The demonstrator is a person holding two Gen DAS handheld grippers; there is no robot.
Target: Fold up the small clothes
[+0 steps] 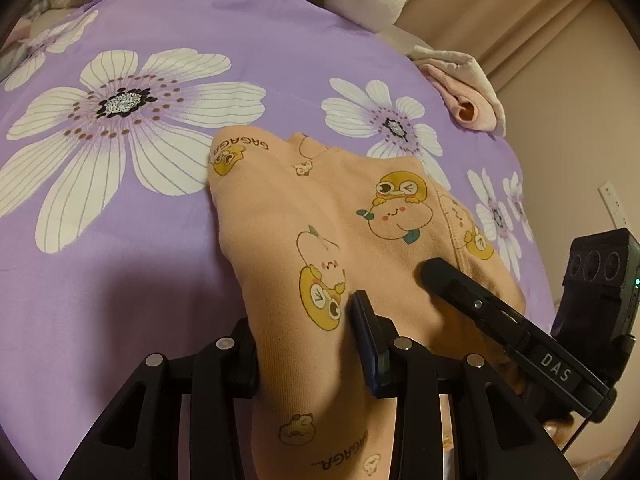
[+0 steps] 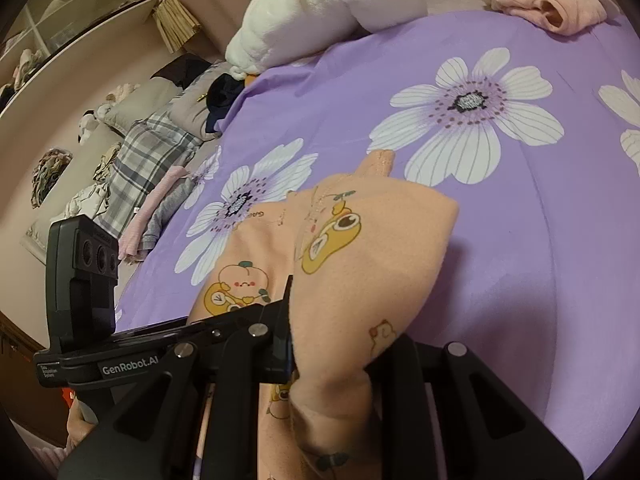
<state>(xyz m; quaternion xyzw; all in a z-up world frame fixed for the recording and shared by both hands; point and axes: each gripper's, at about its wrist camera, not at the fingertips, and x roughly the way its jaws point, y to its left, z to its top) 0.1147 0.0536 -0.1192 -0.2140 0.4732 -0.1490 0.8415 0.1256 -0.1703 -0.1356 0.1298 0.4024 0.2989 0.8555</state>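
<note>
A small peach-orange fleece garment printed with yellow ducks and pale peach cartoon characters (image 1: 320, 220) lies partly lifted over a purple bedsheet with large white flowers (image 1: 100, 260), its far end resting on the sheet and its near end gathered up into both tools.

In the left wrist view, the left gripper (image 1: 308, 340) has its two black fingers closed on a thick fold of this garment, the cloth filling the gap between them. The same view shows the right gripper (image 1: 444, 280) entering from the right as one long black finger lying on the fabric; its jaws cannot be judged from here.

The right wrist view shows what that one hides: the right gripper (image 2: 332, 344) is clamped on a bunched edge of the garment (image 2: 360, 260), which drapes over and covers its right finger. It also shows the left gripper's body crossing from the left.

Farther out, a folded pale pink garment (image 1: 468, 96) sits near the sheet's far edge, beside a white plush blanket roll (image 2: 320, 16). Only the right wrist view shows a grey plaid cloth (image 2: 148, 160) and shelves (image 2: 60, 20) at the left.
</note>
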